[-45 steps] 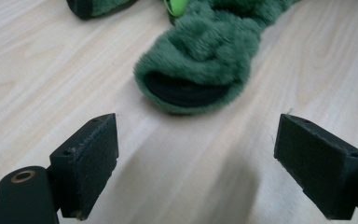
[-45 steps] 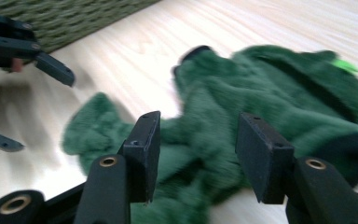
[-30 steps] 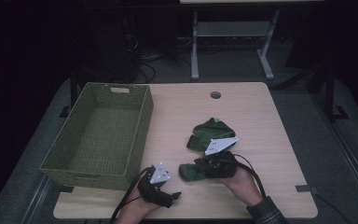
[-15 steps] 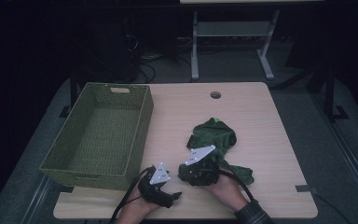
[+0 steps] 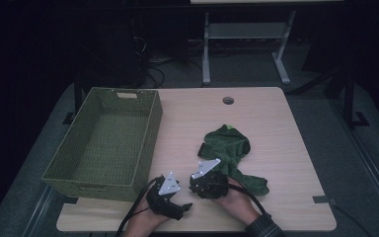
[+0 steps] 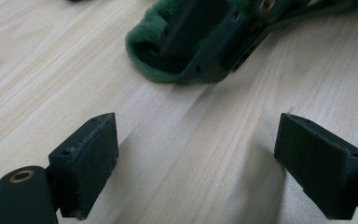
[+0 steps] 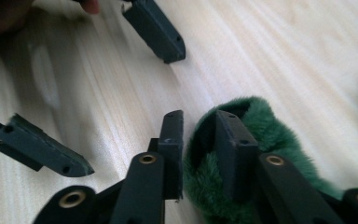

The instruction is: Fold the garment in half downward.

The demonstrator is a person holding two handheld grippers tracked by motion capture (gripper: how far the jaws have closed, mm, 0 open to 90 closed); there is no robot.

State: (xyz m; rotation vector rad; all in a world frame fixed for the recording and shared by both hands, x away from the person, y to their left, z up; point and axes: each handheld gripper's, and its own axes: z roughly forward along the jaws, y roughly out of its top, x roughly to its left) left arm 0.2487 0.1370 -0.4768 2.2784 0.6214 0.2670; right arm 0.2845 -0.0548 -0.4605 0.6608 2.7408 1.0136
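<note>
- The right gripper [image 7: 200, 140], its jaws having just been closing, is clamped on a fold of the fuzzy green cloth [image 5: 229, 148] lying right of centre on the wooden table [image 5: 276, 123].
- The left gripper [image 6: 196, 154] sits on the table's near edge with jaws wide apart around nothing.

This looks like a lab or recording room rather than a home. A plain wooden worktop [image 5: 256, 123] with a round cable hole [image 5: 228, 100] at 12 o'clock stands alone on grey carpet [image 5: 321, 106]. Beyond it, toward 12 o'clock, the room is dark, with loose cables [image 5: 150, 74] on the floor and the metal legs of a stand [image 5: 246, 44].
</note>
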